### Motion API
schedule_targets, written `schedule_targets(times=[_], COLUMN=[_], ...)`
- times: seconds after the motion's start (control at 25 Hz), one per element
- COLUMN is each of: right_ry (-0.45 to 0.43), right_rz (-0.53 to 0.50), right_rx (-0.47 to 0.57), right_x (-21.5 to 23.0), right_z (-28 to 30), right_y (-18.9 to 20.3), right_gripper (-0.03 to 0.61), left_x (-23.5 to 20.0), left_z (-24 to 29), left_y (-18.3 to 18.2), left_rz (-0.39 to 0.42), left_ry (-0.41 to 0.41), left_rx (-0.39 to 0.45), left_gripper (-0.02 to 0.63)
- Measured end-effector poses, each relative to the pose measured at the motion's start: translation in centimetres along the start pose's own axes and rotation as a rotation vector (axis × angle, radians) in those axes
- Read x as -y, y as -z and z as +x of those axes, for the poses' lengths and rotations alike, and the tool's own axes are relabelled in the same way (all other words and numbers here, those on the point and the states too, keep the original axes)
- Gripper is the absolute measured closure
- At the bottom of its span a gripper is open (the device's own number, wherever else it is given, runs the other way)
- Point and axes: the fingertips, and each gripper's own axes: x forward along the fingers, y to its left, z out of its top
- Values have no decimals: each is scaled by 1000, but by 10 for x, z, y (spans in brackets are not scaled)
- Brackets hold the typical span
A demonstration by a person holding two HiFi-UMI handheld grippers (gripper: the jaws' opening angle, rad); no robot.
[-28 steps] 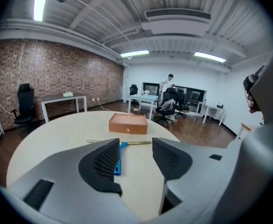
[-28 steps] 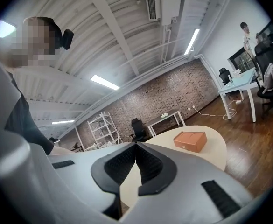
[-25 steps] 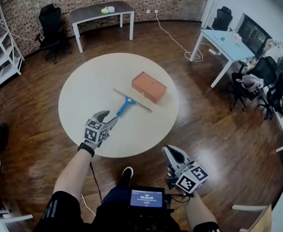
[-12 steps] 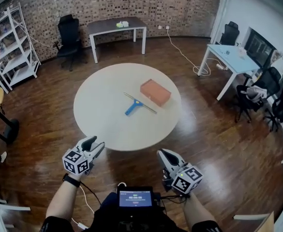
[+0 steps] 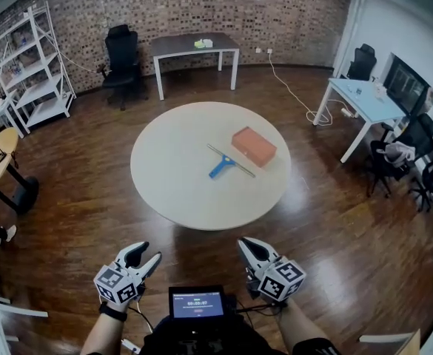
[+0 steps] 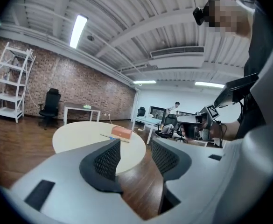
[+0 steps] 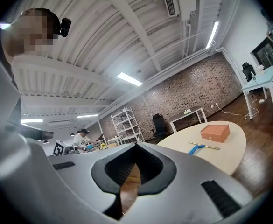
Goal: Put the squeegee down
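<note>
The squeegee [image 5: 227,163], blue-handled with a long metal blade, lies flat on the round white table [image 5: 179,183] beside an orange box [image 5: 254,146]. Nothing touches it. Both grippers hang low near my body, well short of the table's near edge. My left gripper [image 5: 146,257] is open with nothing between its fingers. My right gripper [image 5: 246,247] is shut and empty. From the left gripper [image 6: 135,155] the squeegee [image 6: 109,136] and box [image 6: 121,132] show far off. The right gripper [image 7: 136,146] also sees the squeegee [image 7: 198,147] and box [image 7: 215,132] on the table.
A small screen [image 5: 197,302] sits at my waist. A grey table [image 5: 194,46], black chair [image 5: 120,54] and white shelf [image 5: 31,72] stand at the back wall. A white desk [image 5: 364,98] and office chairs [image 5: 423,154] stand at right. Wooden floor surrounds the table.
My left gripper has drawn back from the squeegee handle to my body. The view has backed away from the table. The squeegee stays lying by the box.
</note>
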Motion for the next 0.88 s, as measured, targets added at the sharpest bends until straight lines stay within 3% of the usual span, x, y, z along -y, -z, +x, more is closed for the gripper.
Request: schedule_targets(times=[0.32,0.88], right_ry=[-24,1], right_rz=[-40,-79], right_rx=[-26,-20], right_x=[-55,-85], right_z=[19,10], right_y=[12,13], right_gripper=[561,561], left_x=[-17,-17], left_z=[-43,-58], left_y=[8,7], left_rz=[-7,-3], left_ry=[2,73], left_rx=[23,41], left_gripper=[399,402])
